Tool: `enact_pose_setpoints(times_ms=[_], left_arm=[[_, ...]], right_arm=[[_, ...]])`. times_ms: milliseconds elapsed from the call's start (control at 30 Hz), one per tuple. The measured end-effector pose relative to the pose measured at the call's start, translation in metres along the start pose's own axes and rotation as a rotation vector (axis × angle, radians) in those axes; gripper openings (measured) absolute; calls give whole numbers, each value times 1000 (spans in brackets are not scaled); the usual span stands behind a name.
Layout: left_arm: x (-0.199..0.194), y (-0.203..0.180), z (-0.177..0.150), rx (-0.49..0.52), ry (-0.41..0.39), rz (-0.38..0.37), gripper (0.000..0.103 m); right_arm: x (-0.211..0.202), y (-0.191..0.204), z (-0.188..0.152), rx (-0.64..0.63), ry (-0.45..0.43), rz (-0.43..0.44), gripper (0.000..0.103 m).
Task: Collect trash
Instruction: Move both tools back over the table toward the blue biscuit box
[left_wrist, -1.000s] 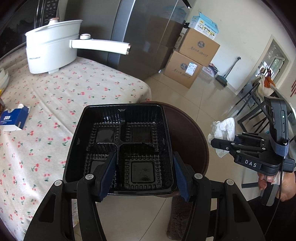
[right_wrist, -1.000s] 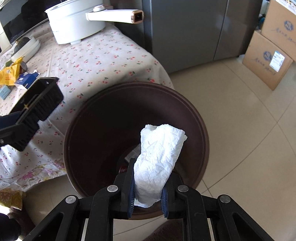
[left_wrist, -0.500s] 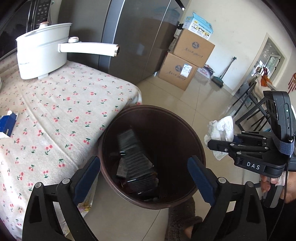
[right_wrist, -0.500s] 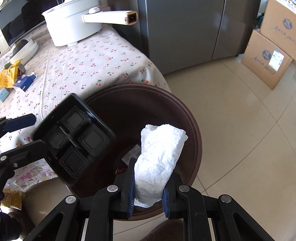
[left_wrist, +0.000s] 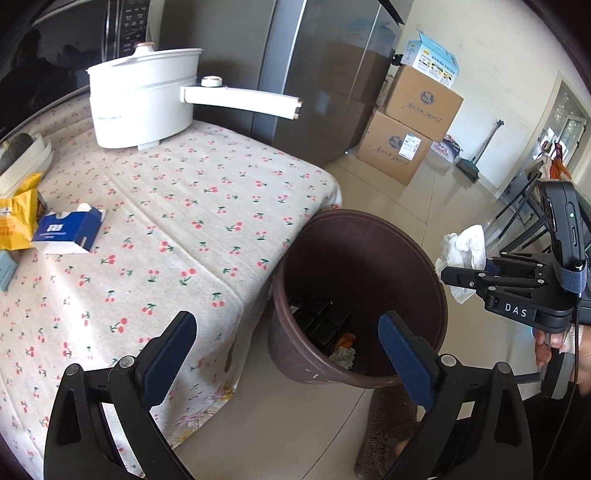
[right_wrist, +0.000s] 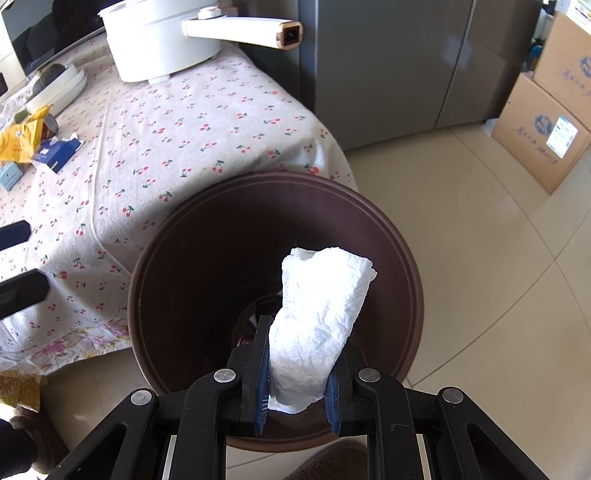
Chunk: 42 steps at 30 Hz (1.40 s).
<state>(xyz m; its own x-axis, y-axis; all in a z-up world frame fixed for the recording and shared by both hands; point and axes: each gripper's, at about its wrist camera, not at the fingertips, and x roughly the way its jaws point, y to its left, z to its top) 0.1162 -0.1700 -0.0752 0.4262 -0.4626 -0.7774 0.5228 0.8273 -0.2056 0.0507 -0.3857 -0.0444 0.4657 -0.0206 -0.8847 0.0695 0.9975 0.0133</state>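
Observation:
A dark brown round trash bin (left_wrist: 436, 295) stands on the floor against the table corner; it also shows in the right wrist view (right_wrist: 413, 280). A black plastic food tray (left_wrist: 321, 321) lies inside it with other scraps. My left gripper (left_wrist: 288, 354) is open and empty, just in front of the bin's near rim. My right gripper (right_wrist: 295, 387) is shut on a crumpled white paper towel (right_wrist: 317, 325) and holds it over the bin's near edge; the towel also shows in the left wrist view (left_wrist: 461, 254).
The table has a cherry-print cloth (left_wrist: 166, 221). On it stand a white electric pot with a long handle (left_wrist: 144, 107), a blue and white carton (left_wrist: 66, 230) and a yellow packet (left_wrist: 16, 221). Cardboard boxes (left_wrist: 410, 136) stand by the grey fridge (left_wrist: 314, 74).
My left gripper opened and let go of the black tray, which dropped into the bin. The left gripper then drew back towards the table. My right gripper kept hold of the towel over the bin.

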Motion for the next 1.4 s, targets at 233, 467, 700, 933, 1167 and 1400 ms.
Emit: enact_pose_setpoints(times_ms=[233,467,700,933,1167,1400], left_arm=[[-29,34,-7,-53,-24,57,102],[-51,60,-10,-91,-41,102,103],[-70,88,-18,-139,-48,155,103],[-89,113,-25,-186,-66,209,103],[-107,138,-30,-223,-87,270,103],[-121,164,-34,-257,-86,330,103]], right_arm=[[5,12,16,28,12,-17,54],[-1,36,31,40,-23,26,74],[-4,76,45,-17,-42,64,78],[-4,111,56,-65,-51,88,85],[-3,144,67,-104,-75,90,102],[3,180,77,-149,-74,105,102]])
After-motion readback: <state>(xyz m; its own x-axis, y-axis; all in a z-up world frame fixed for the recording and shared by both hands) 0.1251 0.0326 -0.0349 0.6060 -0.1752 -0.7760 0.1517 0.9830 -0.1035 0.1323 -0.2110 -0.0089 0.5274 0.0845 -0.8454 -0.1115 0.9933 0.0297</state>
